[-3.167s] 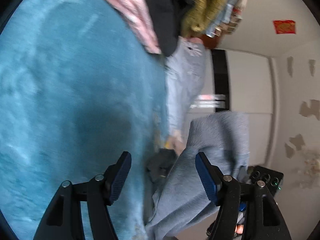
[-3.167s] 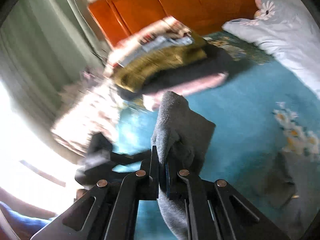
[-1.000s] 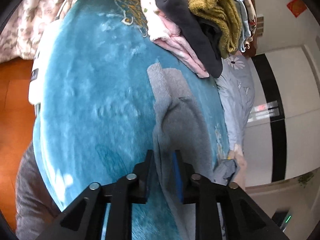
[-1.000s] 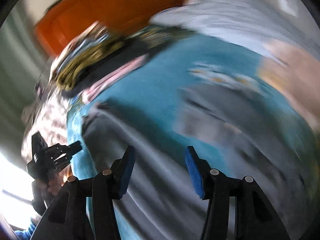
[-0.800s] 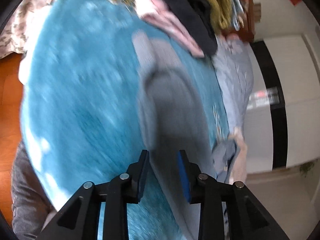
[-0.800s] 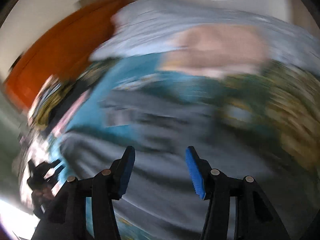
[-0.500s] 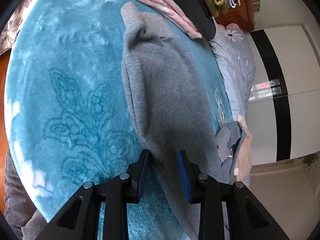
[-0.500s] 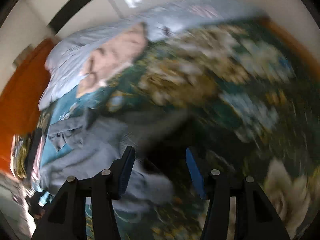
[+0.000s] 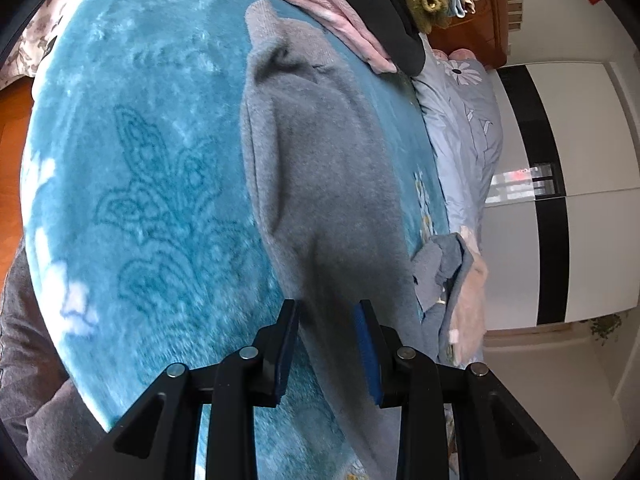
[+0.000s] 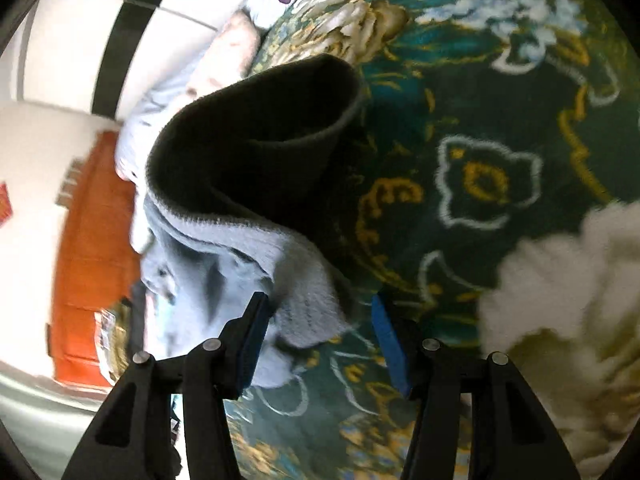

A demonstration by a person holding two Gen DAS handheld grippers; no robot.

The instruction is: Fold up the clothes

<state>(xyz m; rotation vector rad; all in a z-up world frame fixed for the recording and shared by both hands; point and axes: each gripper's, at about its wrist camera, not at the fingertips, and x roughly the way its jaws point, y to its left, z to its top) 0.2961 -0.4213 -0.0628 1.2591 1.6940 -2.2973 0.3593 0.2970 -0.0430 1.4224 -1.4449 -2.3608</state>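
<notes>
So the gray sweater is laid out long on the fuzzy teal blanket, running from the left gripper at 6 o'clock of the left wrist view up toward a stack of folded clothes at about 12 to 1 o'clock. The left claw's jaws stand a little apart, with the near edge of the knit running down between them, and the blue pads don't look like they're pinching it, so it reads as let go rather than gripped. Over on the right wrist view, the right gripper has its jaws wide apart too, with a pale ribbed end of the sweater sitting in the gap but not squeezed; the cloth curls up toward 11 o'clock, dark on its shaded inside, over a dark green floral bedspread. Handling-wise this thing looks like a thick, fluffy knit: soft, floppy, zero stiffness, light enough for one claw but it'll sag and stretch if lifted from a single point. The plush blanket under it probably grabs the fibres, so dragging it would likely bunch it up instead of sliding. Nothing fragile here, and not slippery either. Best bet is probably taking it at the ribbed bands (cuff or hem) or at a corner, one gripper on each end, pinching a real bite of fabric so it doesn't peel out.
</notes>
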